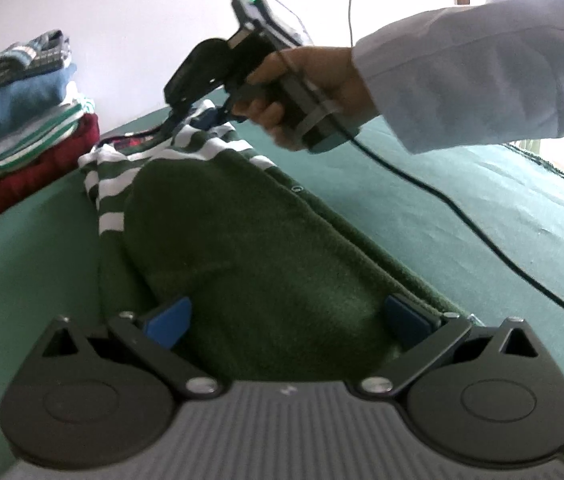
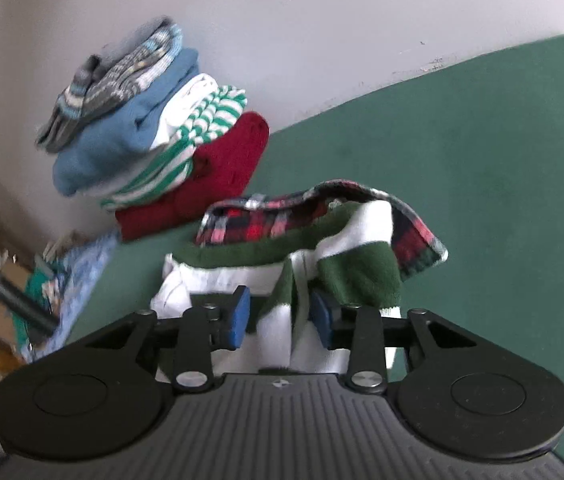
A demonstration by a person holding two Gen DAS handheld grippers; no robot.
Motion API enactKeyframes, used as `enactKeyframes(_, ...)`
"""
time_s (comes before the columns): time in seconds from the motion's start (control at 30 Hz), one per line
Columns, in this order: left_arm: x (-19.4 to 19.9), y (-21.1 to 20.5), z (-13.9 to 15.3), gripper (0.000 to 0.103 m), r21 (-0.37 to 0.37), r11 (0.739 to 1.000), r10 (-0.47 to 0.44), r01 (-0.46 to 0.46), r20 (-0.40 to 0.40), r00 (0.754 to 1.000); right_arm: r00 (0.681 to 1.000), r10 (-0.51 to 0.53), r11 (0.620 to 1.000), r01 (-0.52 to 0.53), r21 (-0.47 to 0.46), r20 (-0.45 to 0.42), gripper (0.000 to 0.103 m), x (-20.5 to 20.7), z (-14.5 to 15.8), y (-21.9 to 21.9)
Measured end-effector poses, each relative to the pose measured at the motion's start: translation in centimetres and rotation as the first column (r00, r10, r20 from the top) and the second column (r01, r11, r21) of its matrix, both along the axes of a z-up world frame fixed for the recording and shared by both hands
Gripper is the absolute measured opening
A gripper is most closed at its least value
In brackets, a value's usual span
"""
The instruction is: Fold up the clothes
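Observation:
A dark green fleece garment (image 1: 249, 248) with green-and-white striped parts and a red plaid lining (image 2: 265, 218) lies on the green cover (image 1: 482, 216). My left gripper (image 1: 288, 320) is open and low over the garment's near end, its blue pads (image 1: 169, 320) wide apart with fleece between them. At the far end, a hand holds my right gripper (image 1: 197, 116) at the striped part. In the right wrist view, that gripper (image 2: 279, 316) is shut on a bunch of striped fabric (image 2: 277, 320), and the plaid-lined edge arches up in front of it.
A stack of folded clothes (image 1: 21, 120) (image 2: 153, 128) stands by the white wall at the far left. A black cable (image 1: 462, 216) trails over the cover from the right gripper. The white sleeve (image 1: 482, 72) reaches in from the right. Floor clutter (image 2: 21, 300) lies beyond the left edge.

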State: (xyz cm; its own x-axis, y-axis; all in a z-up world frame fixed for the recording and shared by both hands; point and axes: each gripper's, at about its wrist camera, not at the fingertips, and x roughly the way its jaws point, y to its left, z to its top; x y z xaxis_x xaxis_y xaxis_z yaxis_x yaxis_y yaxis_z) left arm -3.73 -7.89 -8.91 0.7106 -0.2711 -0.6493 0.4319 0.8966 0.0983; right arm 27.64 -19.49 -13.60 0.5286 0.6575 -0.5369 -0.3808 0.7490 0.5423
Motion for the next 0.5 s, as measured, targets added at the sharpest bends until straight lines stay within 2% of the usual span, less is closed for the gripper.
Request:
enactKeyframes(0.03, 0.0, 0.0, 0.0, 0.102, -0.001, 1.0, 0.0, 0.0, -0.001, 1.0, 1.0, 0.011, 0.999, -0.01, -0.033, 0.027, 0.024, -0.2, 0.2, 0.6)
enactKeyframes(0.07, 0.0, 0.0, 0.0, 0.102, -0.002, 1.0, 0.0, 0.0, -0.002, 1.0, 0.999, 0.034, 0.999, -0.033, -0.026, 0.033, 0.004, -0.2, 0.3, 0.9)
enactKeyframes(0.1, 0.0, 0.0, 0.0, 0.102, -0.003, 1.0, 0.0, 0.0, -0.002, 1.0, 0.998, 0.06, 0.998, -0.06, -0.005, 0.03, 0.003, -0.3, 0.3, 1.1)
enactKeyframes(0.23, 0.0, 0.0, 0.1, 0.102, -0.007, 1.0, 0.001, -0.001, -0.006, 1.0, 0.998, 0.05, 0.998, -0.051, 0.039, 0.027, 0.004, -0.4, 0.4, -0.1)
enactKeyframes(0.27, 0.0, 0.1, 0.1, 0.102, -0.008, 1.0, 0.001, -0.001, -0.007, 1.0, 0.999, 0.046, 0.998, -0.047, 0.05, 0.026, 0.0, -0.5, 0.4, -0.5)
enactKeyframes(0.33, 0.0, 0.1, 0.2, 0.102, -0.008, 1.0, 0.002, -0.002, -0.006, 1.0, 0.999, 0.038, 0.997, -0.039, 0.07, 0.024, 0.0, -0.6, 0.5, -1.2)
enactKeyframes(0.4, 0.0, 0.1, 0.2, 0.102, -0.007, 1.0, 0.002, -0.002, -0.005, 1.0, 0.999, 0.029, 0.995, -0.031, 0.091, 0.022, 0.005, -0.6, 0.5, -1.8)
enactKeyframes(0.47, 0.0, 0.1, 0.2, 0.102, -0.008, 1.0, 0.002, -0.002, -0.005, 1.0, 1.0, 0.021, 0.993, -0.023, 0.112, 0.02, 0.025, -0.7, 0.6, -2.5)
enactKeyframes(0.5, 0.0, 0.1, 0.2, 0.102, -0.008, 1.0, 0.001, -0.001, -0.005, 1.0, 1.0, 0.017, 0.992, -0.019, 0.122, 0.019, 0.028, -0.8, 0.6, -2.9)
